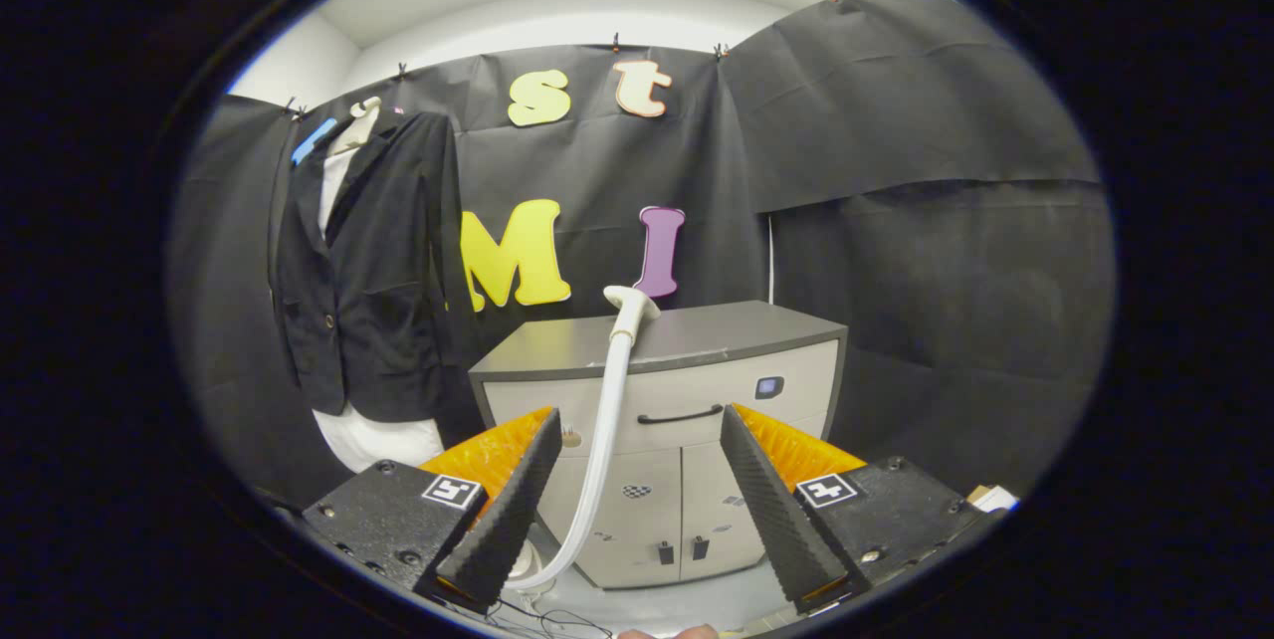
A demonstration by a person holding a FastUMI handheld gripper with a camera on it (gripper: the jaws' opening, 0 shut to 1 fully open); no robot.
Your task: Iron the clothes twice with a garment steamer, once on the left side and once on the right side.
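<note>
Black cloth drapes the booth on every side, creased and matte, under a pale ceiling. Against it hangs the dark jacket (363, 271), buttoned over a white garment on a pale form, kept upright so that steam can run down each front panel. It is well off to one side of the fingers and far beyond them. Straight ahead stands a grey cabinet (687, 420) with a smooth flat top, where the steamer head (630, 303) rests, its ribbed white hose (605, 440) curving down between the fingers (presumably parked there for pickup). The gripper (637, 500) stands wide apart, its ridged black pads holding nothing.
</note>
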